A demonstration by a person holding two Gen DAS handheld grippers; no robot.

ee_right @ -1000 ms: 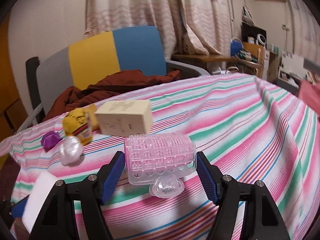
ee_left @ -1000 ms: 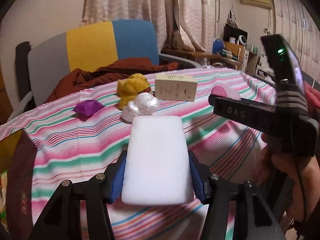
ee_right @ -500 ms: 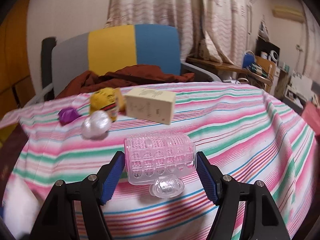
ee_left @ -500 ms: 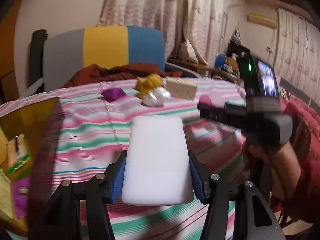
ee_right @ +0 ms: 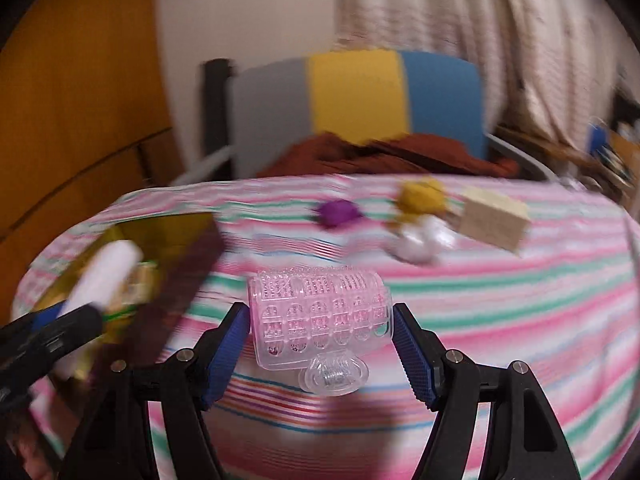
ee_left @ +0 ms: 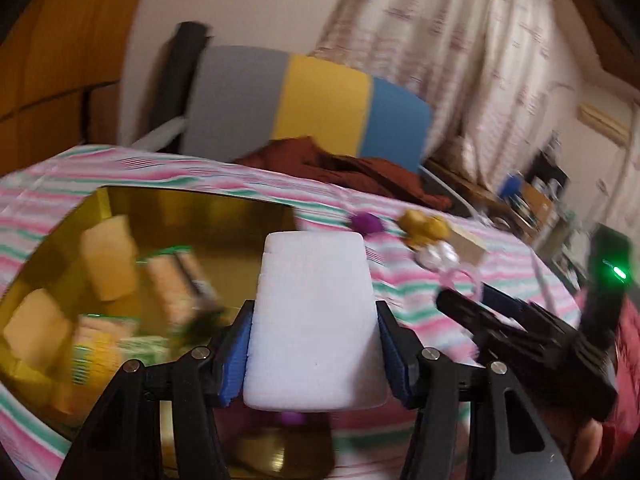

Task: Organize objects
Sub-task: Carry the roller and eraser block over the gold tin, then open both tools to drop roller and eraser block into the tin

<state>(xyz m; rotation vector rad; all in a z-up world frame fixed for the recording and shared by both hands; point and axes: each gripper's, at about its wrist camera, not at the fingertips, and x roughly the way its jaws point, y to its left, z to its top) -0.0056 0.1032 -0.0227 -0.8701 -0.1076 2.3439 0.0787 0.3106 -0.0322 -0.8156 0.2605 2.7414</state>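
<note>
A matt white foam block sits between ribbed blue rubber pads, a clear pink moulded plastic roller studded with bristles nearby, above a striped woven cloth on the worktop and a glossy gold box at its left edge.

A grey, yellow and blue padded chair stands before pale patterned curtains and an orange-brown wooden wall panel.
</note>
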